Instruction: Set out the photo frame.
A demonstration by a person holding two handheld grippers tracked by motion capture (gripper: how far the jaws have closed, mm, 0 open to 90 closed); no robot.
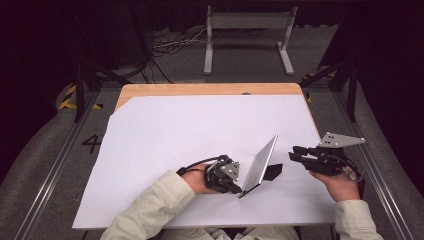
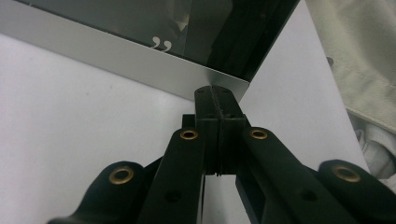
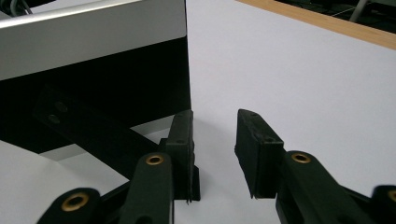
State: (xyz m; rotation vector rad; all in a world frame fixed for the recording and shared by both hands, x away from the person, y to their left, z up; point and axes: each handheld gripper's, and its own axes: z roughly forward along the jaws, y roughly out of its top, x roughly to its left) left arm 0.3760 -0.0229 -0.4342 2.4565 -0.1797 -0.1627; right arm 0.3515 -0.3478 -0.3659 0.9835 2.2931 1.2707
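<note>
Two grippers work near the front edge of a white sheet that covers most of the wooden table. Nearest the person, the left gripper lies low by the near corner of a photo frame; in the left gripper view its jaws are pressed flat together with their tips right at the frame's silver corner, and whether they pinch that edge or merely touch it cannot be told. The frame stands tilted on the sheet, propped by a black stand behind it, its silver face slanting up and away from the left hand. Just right of the stand, the right gripper is held above the sheet, pointing left toward the frame's back, apart from it. In the right gripper view its jaws stand partly apart with nothing between them, the frame's dark back close on the left. Farther off, beyond the table, a grey metal stand sits on the floor
</note>
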